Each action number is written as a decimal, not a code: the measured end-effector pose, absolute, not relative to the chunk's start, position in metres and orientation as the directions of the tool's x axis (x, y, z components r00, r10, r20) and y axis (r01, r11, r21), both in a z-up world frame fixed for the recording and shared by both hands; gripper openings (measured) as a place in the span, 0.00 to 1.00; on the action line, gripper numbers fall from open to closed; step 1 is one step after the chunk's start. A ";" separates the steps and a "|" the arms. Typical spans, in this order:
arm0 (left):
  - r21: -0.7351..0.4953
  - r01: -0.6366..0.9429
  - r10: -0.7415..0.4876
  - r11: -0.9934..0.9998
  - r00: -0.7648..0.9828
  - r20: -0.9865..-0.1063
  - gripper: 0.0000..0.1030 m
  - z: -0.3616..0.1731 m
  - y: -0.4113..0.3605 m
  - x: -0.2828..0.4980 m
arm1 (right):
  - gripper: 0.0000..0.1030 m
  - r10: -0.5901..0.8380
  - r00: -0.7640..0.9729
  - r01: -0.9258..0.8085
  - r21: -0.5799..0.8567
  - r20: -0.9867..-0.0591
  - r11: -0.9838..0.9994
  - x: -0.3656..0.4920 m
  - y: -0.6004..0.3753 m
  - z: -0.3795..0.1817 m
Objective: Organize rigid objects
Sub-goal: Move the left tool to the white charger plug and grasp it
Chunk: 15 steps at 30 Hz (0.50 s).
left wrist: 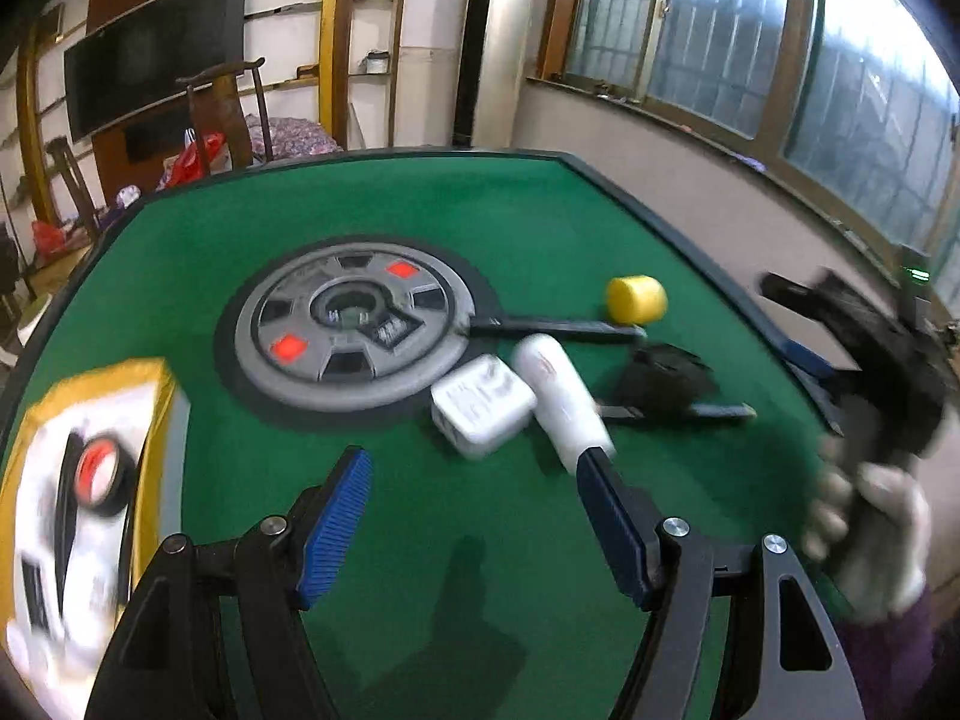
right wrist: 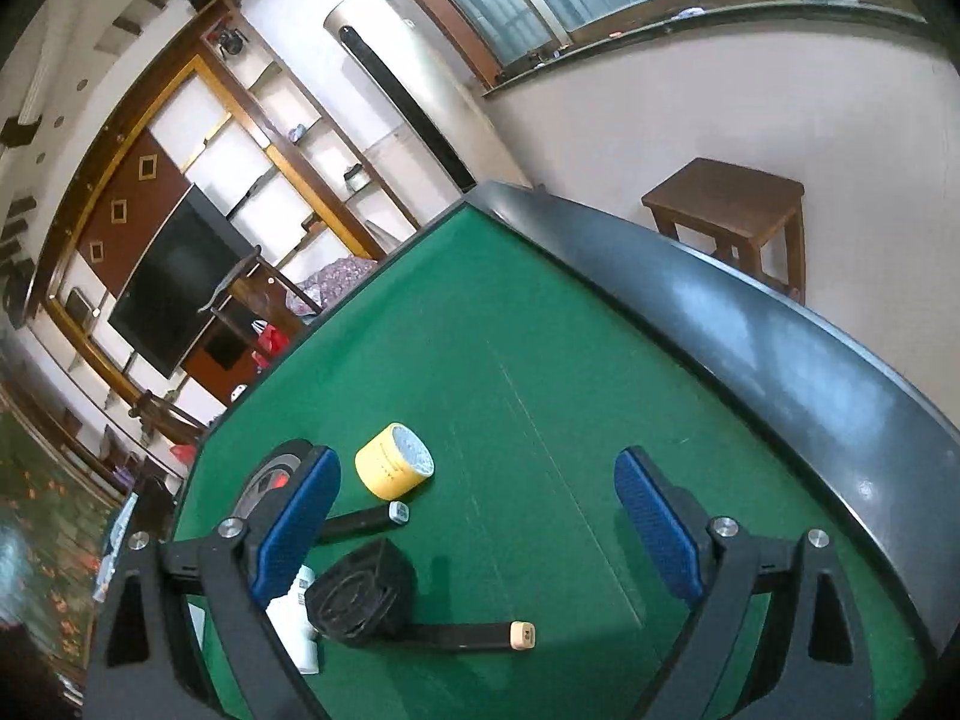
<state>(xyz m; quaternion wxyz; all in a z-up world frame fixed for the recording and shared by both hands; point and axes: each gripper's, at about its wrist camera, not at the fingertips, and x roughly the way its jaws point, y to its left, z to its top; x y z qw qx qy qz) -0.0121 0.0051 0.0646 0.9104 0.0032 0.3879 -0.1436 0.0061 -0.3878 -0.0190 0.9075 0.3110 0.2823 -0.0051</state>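
Blue ribbed pads of the left gripper stand apart with nothing between them, above bare green felt of the table. Just ahead lie the white charger block and, touching it, the white rounded bottle, whose near end sits right beside the right-hand pad. Both look light, stiff and smooth, so likely slippery; the block's flat sides offer the surest hold, the bottle across its middle. Beyond them lie the small black fan, two dark sticks and the yellow cylinder. A yellow-rimmed box sits at the left edge. The right gripper is also spread wide and empty, with the fan low and left between its fingers.
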 end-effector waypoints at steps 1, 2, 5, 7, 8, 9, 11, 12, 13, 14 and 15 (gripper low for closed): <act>-0.074 0.283 -0.249 0.956 0.656 -0.712 0.72 0.060 0.001 -0.001 | 0.90 0.168 0.838 0.187 0.562 -0.520 0.806 0.006 -0.389 -0.020; -0.047 0.303 -0.242 0.952 0.648 -0.722 0.72 0.055 -0.002 0.006 | 0.90 0.174 0.831 0.190 0.563 -0.529 0.804 0.007 -0.387 -0.021; 0.039 0.374 -0.220 0.927 0.624 -0.750 0.72 0.041 -0.010 0.017 | 0.90 0.206 0.809 0.197 0.584 -0.551 0.788 0.014 -0.387 -0.029; 0.075 0.406 -0.212 0.911 0.617 -0.758 0.72 0.036 -0.011 0.018 | 0.90 0.213 0.807 0.199 0.593 -0.551 0.781 0.015 -0.389 -0.030; 0.078 0.417 -0.216 0.906 0.612 -0.761 0.72 0.035 -0.011 0.019 | 0.90 0.213 0.809 0.199 0.596 -0.548 0.778 0.015 -0.389 -0.030; 0.071 0.421 -0.221 0.904 0.604 -0.765 0.72 0.033 -0.011 0.023 | 0.90 0.213 0.809 0.198 0.596 -0.547 0.778 0.015 -0.388 -0.029; 0.042 0.425 -0.238 0.904 0.583 -0.777 0.72 0.031 -0.015 0.032 | 0.90 0.220 0.804 0.196 0.595 -0.552 0.779 0.015 -0.387 -0.030; 0.030 0.424 -0.247 0.905 0.582 -0.775 0.72 0.029 -0.017 0.035 | 0.90 0.229 0.798 0.192 0.596 -0.558 0.780 0.015 -0.386 -0.031; 0.013 0.424 -0.261 0.906 0.581 -0.771 0.72 0.028 -0.020 0.040 | 0.90 0.237 0.791 0.190 0.594 -0.564 0.781 0.017 -0.385 -0.032; 0.006 0.422 -0.265 0.907 0.581 -0.769 0.72 0.026 -0.022 0.045 | 0.90 0.243 0.783 0.189 0.592 -0.572 0.783 0.019 -0.384 -0.033; 0.009 0.415 -0.261 0.910 0.590 -0.764 0.72 0.025 -0.025 0.048 | 0.90 0.250 0.777 0.188 0.592 -0.578 0.783 0.019 -0.383 -0.034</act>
